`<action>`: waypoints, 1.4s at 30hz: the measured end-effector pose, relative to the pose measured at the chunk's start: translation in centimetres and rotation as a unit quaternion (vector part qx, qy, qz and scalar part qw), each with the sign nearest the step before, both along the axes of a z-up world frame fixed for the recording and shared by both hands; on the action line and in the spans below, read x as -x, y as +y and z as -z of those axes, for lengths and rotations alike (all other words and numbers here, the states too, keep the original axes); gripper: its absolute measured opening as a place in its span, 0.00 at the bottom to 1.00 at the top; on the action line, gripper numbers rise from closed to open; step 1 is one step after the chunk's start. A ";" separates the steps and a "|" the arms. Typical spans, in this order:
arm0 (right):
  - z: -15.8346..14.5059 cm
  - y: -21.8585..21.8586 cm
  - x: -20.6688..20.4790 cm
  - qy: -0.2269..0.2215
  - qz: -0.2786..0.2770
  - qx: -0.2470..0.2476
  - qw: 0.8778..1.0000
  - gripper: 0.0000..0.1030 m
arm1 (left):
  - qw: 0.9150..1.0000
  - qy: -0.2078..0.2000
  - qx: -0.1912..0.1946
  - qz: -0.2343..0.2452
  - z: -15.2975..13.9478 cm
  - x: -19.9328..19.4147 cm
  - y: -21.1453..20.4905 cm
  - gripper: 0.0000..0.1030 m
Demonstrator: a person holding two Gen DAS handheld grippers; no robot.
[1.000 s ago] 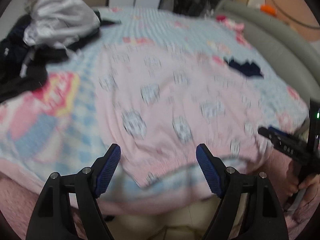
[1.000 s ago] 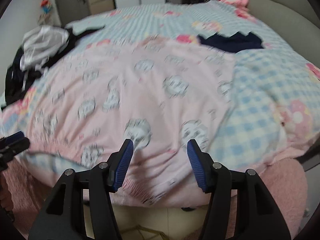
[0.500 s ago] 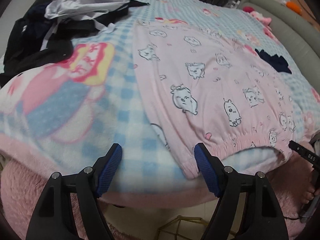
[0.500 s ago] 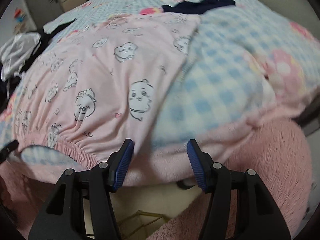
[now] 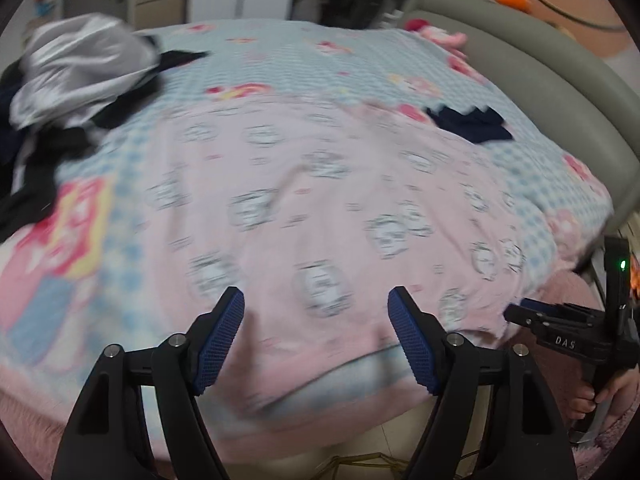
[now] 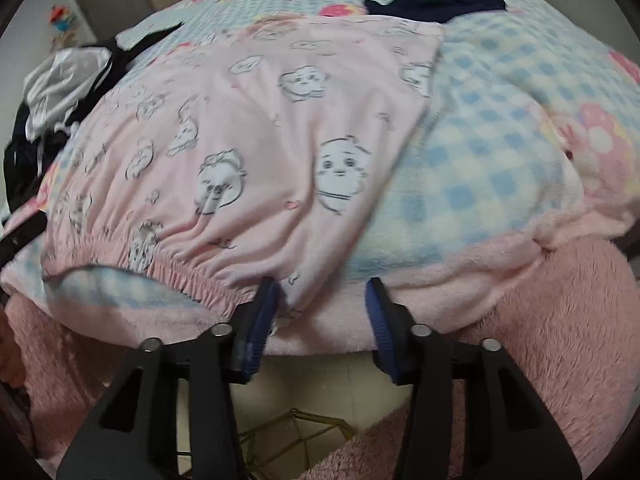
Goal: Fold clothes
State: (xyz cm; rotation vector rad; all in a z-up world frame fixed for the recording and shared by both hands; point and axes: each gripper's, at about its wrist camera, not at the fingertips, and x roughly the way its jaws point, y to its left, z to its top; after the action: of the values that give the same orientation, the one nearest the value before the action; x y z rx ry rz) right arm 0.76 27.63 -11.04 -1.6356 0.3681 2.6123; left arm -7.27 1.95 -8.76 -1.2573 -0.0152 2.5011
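Pink pyjama trousers (image 5: 320,200) printed with cartoon faces lie flat on the bed, their elastic waistband (image 6: 188,272) at the near edge. My left gripper (image 5: 316,320) hovers open over the waistband's middle, nothing between its blue pads. My right gripper (image 6: 322,300) is open at the trousers' right waist corner, its left pad touching the hem there. In the left wrist view the right gripper (image 5: 560,332) shows at the far right, held by a hand (image 5: 588,400).
A blue checked blanket (image 6: 480,168) covers the bed. A heap of black and silver clothes (image 5: 72,80) sits at the far left, a dark navy garment (image 5: 472,124) at the far right. A grey bed rail (image 5: 560,92) curves along the right. Pink fuzzy cover (image 6: 540,340) hangs below the edge.
The left gripper swung right from the trousers' left edge to the waistband's middle. The right gripper moved closer to the right waist corner, its left pad now against the hem.
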 end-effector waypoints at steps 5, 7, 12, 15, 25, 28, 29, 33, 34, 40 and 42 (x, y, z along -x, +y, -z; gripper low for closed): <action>1.3 0.7 0.2 -0.007 -0.023 0.141 0.990 0.37 | 1.000 -0.024 -0.005 0.012 1.8 1.1 2.2 0.48; 2.0 0.9 0.5 -0.011 -0.015 0.154 0.988 0.35 | 0.999 -0.035 -0.015 0.013 2.5 1.1 2.2 0.48; 0.9 1.2 0.7 0.020 -0.015 0.167 0.986 0.08 | 0.999 -0.029 -0.020 0.020 3.2 -0.1 1.9 0.48; -0.7 1.4 1.2 0.044 -0.025 0.167 0.985 0.07 | 0.997 -0.028 -0.058 0.033 2.2 0.1 1.6 0.48; -4.0 -0.7 6.2 0.091 -0.081 0.171 0.978 0.07 | 0.985 -0.030 -0.126 0.118 -0.1 2.6 6.5 0.49; -3.3 -0.9 6.6 0.080 -0.083 0.178 0.977 0.08 | 0.982 -0.049 -0.127 0.129 0.9 2.8 7.6 0.49; -3.0 -0.9 6.7 0.076 -0.084 0.180 0.977 0.10 | 0.981 -0.056 -0.127 0.132 1.2 2.9 8.0 0.49; -2.0 -1.1 7.2 0.061 -0.087 0.189 0.976 0.34 | 0.981 -0.070 -0.117 0.140 2.1 3.0 9.3 0.49; -1.7 -1.1 7.3 0.057 -0.088 0.191 0.976 0.34 | 0.982 -0.068 -0.113 0.137 2.2 3.0 9.5 0.49; -0.7 -0.4 6.9 0.048 -0.071 0.195 0.977 0.34 | 0.985 -0.077 -0.121 0.096 3.0 4.2 9.2 0.34; -0.5 0.1 6.4 0.048 -0.061 0.195 0.978 0.34 | 0.985 -0.080 -0.132 0.082 3.0 4.6 8.6 0.31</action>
State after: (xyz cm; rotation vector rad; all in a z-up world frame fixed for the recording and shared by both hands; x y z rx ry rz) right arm -5.69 27.76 -10.53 -1.6814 0.8603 2.8575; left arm -11.84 10.55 -11.74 -1.2863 -0.2629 2.1702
